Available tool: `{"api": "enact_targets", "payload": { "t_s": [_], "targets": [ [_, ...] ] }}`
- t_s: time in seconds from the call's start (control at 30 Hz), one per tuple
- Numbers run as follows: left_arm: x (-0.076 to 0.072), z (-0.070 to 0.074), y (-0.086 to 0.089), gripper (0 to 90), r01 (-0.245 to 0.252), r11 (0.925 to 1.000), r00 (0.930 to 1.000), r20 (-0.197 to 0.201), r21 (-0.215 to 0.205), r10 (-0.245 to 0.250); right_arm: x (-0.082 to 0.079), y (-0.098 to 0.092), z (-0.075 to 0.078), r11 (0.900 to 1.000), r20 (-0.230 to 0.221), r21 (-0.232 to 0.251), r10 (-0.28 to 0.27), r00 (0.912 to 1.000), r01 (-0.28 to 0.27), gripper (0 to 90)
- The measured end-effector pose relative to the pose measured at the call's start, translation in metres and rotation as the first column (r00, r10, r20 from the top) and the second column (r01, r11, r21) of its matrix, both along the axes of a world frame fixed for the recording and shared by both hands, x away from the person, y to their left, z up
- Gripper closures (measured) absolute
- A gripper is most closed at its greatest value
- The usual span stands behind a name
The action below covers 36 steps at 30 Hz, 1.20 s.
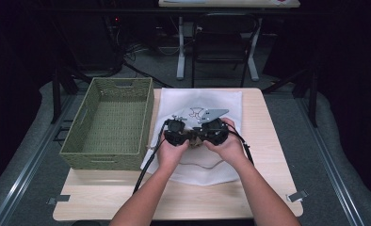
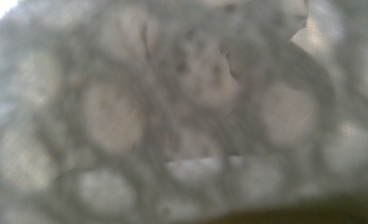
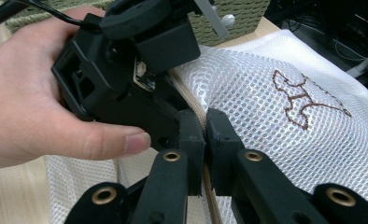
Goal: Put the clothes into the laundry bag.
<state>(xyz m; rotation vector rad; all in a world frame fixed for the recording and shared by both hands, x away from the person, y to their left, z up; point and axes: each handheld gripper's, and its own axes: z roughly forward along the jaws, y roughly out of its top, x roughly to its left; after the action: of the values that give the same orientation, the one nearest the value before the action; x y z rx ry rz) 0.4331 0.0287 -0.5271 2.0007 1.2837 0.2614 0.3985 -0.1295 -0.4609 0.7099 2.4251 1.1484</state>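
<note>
1. On the table, the white mesh bag is the reference: it lies flat at centre, with the brown embroidered motif on its far half. Both grippers sit on its near-centre, side by side and almost touching.
2. Left of the bag, with its side against the bag's left edge, stands the green woven basket. Open top, nothing visible inside. The bag looks flat; whether anything is in it I cannot tell.
3. Right gripper: jaws nearly closed on the bag's tan zipper band, pinching the band and mesh between the pads.
4. Left gripper: body held in the left hand, nose down on the same band just beyond the right gripper's pinch. Its own view is blurred mesh pressed against the lens. Jaw state: cannot tell.
5. Risk, biggest: pulling the grippers apart while one holds only mesh. The open weave could stretch or tear, or the band could slip free, because the pinch looks thin.
6. Risk: the zipper jams if loose mesh gets drawn into the teeth; the fabric is bunched up at the pinch.
7. Risk: the grippers knock together, since they are almost touching above the bag.
8. Risk, smallest: the whole bag drags toward the basket instead of opening, since nothing else holds it down.
</note>
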Motion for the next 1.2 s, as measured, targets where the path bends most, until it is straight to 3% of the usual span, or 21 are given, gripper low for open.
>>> {"api": "enact_targets", "payload": {
  "t_s": [0.53, 0.73, 1.03, 1.2],
  "targets": [
    [0.0040, -0.0052, -0.0014, 71.4, -0.019, 0.9998, 0.9998, 0.006, 0.003, 0.019, 0.0010, 0.0017, -0.0028, 1.000, -0.007, -0.009, 0.005, 1.0000, -0.005, 86.0],
    [0.0036, -0.0061, -0.0023, 65.6, -0.020, 0.9998, 0.9996, 0.020, 0.002, 0.020, 0.0014, 0.0019, -0.0038, 1.000, -0.014, -0.008, 0.005, 0.9999, -0.005, 86.0],
    [-0.0004, -0.0044, -0.0023, 51.9, 0.020, 0.9998, 0.9995, 0.024, 0.006, -0.020, 0.0023, 0.0010, -0.0044, 1.000, -0.019, -0.005, 0.003, 0.9998, -0.003, 85.9],
    [-0.0057, -0.0034, -0.0015, 48.6, 0.029, 0.9995, 0.9992, 0.028, 0.007, -0.030, 0.0031, -0.0012, -0.0035, 1.000, -0.020, 0.002, -0.002, 0.9998, 0.002, 85.9]
  ]
}}
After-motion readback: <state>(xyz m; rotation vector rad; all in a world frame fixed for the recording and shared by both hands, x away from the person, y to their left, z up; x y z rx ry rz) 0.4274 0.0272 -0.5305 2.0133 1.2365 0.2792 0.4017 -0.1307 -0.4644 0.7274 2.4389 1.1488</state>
